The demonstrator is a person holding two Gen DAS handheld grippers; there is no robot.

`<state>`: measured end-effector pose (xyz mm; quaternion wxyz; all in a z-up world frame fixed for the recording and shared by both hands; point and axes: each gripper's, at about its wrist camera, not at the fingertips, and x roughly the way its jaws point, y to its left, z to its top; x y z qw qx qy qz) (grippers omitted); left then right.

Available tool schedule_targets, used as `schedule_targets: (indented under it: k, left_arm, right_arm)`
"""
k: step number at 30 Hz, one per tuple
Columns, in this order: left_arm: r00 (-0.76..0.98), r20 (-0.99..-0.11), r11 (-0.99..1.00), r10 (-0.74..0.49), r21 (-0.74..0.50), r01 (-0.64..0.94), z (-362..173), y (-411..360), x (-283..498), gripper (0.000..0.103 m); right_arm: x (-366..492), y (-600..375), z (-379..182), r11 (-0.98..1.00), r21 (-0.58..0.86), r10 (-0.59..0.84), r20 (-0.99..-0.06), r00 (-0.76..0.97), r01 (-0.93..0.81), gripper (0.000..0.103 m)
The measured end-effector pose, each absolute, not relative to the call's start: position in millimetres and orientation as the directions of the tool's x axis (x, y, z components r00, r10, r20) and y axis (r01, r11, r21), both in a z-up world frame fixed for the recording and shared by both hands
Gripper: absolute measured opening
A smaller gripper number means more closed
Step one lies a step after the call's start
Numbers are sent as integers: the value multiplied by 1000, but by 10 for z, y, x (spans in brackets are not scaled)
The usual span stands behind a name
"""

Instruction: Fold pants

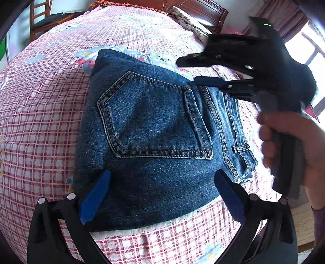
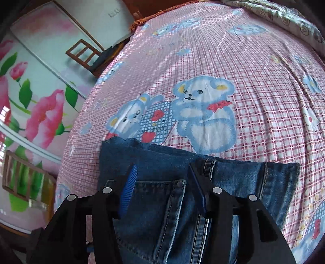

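The blue jeans (image 1: 154,130) lie folded into a compact block on the bed, back pocket up. My left gripper (image 1: 162,178) is open, its blue pads over the near edge of the jeans, holding nothing. My right gripper (image 1: 186,71) hovers above the far right corner of the jeans, held by a hand (image 1: 292,142), its fingers apart. In the right wrist view the right gripper (image 2: 161,172) is open above the jeans (image 2: 233,178) near the waistband, empty.
The bed is covered by a pink checked sheet (image 1: 40,113) with blue bear prints (image 2: 205,113). A wooden headboard (image 1: 205,14) and patterned pillow (image 2: 294,22) are at the far end. A wooden chair (image 2: 85,54) stands by the floral wardrobe.
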<state>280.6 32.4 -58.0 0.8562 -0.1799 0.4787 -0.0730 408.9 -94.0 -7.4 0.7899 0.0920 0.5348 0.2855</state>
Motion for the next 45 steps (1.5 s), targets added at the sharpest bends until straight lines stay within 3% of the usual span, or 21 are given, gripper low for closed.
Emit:
schedule_targets:
  k: [10, 14, 16, 19, 21, 23, 26, 30, 34, 37, 39, 41, 43, 44, 45]
  left_arm:
    - [546, -775, 906, -318, -419, -66, -575, 527, 2812, 101]
    - [546, -775, 906, -318, -419, -67, -640, 577, 2806, 100]
    - [548, -774, 904, -318, -422, -70, -609, 539, 2771, 101]
    - [548, -774, 906, -317, -419, -68, -594, 516, 2746, 101]
    - [551, -772, 904, -317, -422, -72, -594, 514, 2736, 101]
    - [551, -776, 906, -308, -416, -80, -566, 500, 2724, 101]
    - [552, -788, 921, -272, -379, -88, -485, 490, 2639, 100]
    - [583, -802, 957, -129, -254, -138, -402, 590, 2437, 100]
    - [532, -841, 957, -99, -226, -180, -590, 724, 2429, 100]
    - [549, -824, 954, -137, -258, -150, -684, 746, 2384, 96]
    - [542, -826, 963, -157, -249, -101, -663, 678, 2380, 73]
    - [535, -830, 963, -157, -249, -104, -630, 671, 2379, 71]
    - [527, -834, 960, -164, -257, -108, -626, 709, 2357, 76]
    - [516, -845, 961, -139, -242, -137, -627, 745, 2327, 92]
    - [503, -860, 963, -86, -201, -179, -622, 780, 2274, 101]
  right_arm:
    - [3131, -1693, 135, 776, 530, 620, -740, 262, -342, 55]
    - [2973, -1915, -45, 778, 557, 623, -743, 243, -290, 55]
    - [2982, -2040, -271, 823, 514, 564, -788, 246, -240, 59]
    - [2965, -2136, -332, 803, 550, 595, -761, 258, -228, 60]
    - [2914, -2077, -255, 816, 526, 576, -774, 261, -240, 72]
    - [2878, -2010, -271, 825, 497, 559, -790, 253, -271, 74]
    - [2894, -2030, -332, 815, 515, 575, -777, 255, -266, 74]
    - [2902, -2069, -357, 800, 541, 597, -762, 251, -261, 74]
    - [2895, -2019, -337, 811, 516, 579, -774, 256, -275, 74]
    - [2886, -2020, -348, 809, 520, 582, -772, 255, -274, 74]
    - [2893, -2022, -355, 807, 522, 585, -770, 254, -276, 74]
    - [2886, -2021, -350, 809, 522, 583, -771, 256, -271, 74]
    - [2885, -2016, -344, 810, 522, 582, -772, 257, -265, 74]
    - [2886, -2024, -347, 809, 528, 584, -769, 259, -259, 74]
    - [2883, -2043, -351, 806, 536, 590, -763, 264, -251, 74]
